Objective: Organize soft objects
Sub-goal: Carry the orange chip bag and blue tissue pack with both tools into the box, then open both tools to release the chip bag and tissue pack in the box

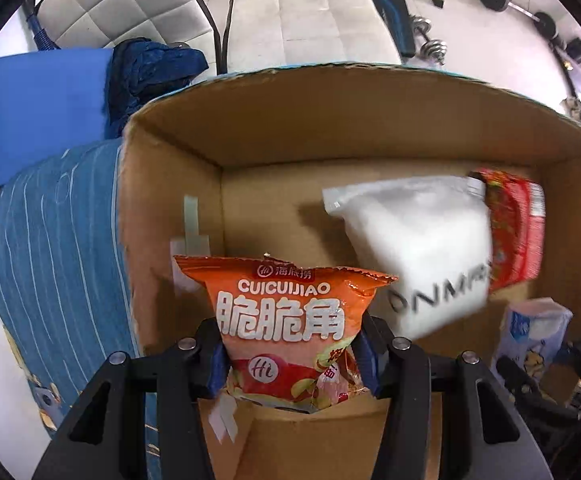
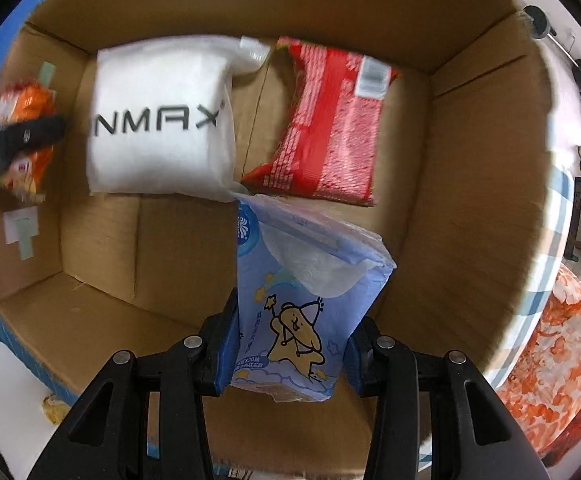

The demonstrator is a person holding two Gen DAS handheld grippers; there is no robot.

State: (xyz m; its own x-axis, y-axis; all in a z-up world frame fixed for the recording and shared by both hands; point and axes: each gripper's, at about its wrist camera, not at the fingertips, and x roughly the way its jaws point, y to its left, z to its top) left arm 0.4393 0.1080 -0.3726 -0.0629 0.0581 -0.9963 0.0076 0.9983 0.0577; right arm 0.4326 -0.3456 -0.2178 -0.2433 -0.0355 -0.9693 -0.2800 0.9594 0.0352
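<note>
My left gripper [image 1: 290, 360] is shut on an orange snack bag [image 1: 286, 320] and holds it upright over the near left part of an open cardboard box [image 1: 250, 132]. My right gripper [image 2: 290, 344] is shut on a blue tissue pack [image 2: 298, 296] with a cartoon star, held inside the same box [image 2: 470, 200]. On the box floor lie a white pouch [image 2: 158, 120] with black lettering and a red snack bag [image 2: 330, 128]; both also show in the left wrist view, the white pouch [image 1: 410, 240] and red bag [image 1: 514, 232]. The tissue pack shows in the left view [image 1: 530, 332].
A blue striped cloth [image 1: 50, 260] lies left of the box, with a dark blue garment [image 1: 150, 72] and a blue pad [image 1: 30, 112] behind it. White chairs [image 1: 290, 12] and dumbbells [image 1: 430, 36] stand beyond. An orange patterned cushion [image 2: 562, 352] sits right of the box.
</note>
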